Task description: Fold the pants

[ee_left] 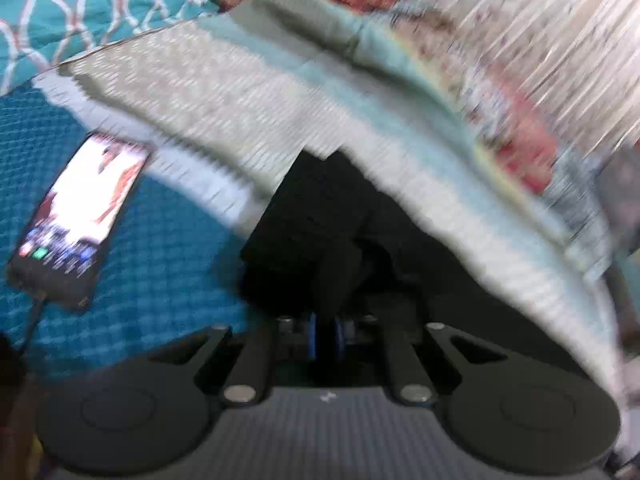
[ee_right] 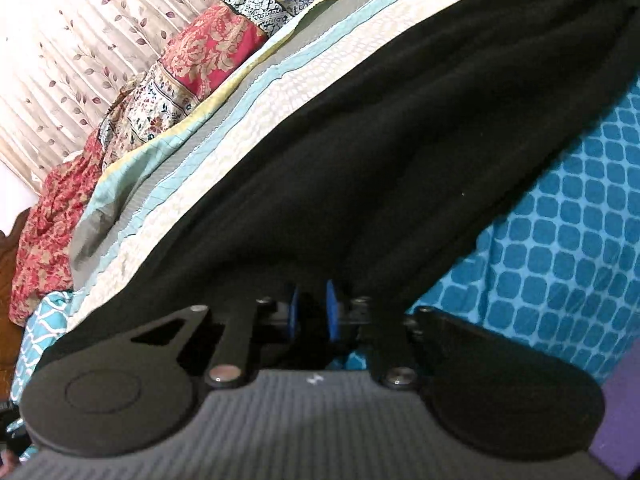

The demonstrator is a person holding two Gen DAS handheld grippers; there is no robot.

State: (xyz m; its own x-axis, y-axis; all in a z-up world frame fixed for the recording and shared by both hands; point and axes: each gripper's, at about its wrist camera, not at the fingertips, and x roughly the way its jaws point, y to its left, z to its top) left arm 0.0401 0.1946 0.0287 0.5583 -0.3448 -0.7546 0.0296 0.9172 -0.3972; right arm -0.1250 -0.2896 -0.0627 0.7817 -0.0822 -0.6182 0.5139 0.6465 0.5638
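Now black pants [ee_right: 360,128] pinched in both tongs, left [ee_left: 326,338], right [ee_right: 314,312]

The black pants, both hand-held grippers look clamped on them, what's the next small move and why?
Probably lift both ends together and carry one over toward the other. The left hand-held gripper and the right hand-held gripper each have their blue pads closed on the black pants, which lie stretched out long across the striped blanket and the blue bedsheet, not yet folded.

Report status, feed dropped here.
Left claw shut on black pants. Right claw shut on them too. Phone lying beside them.
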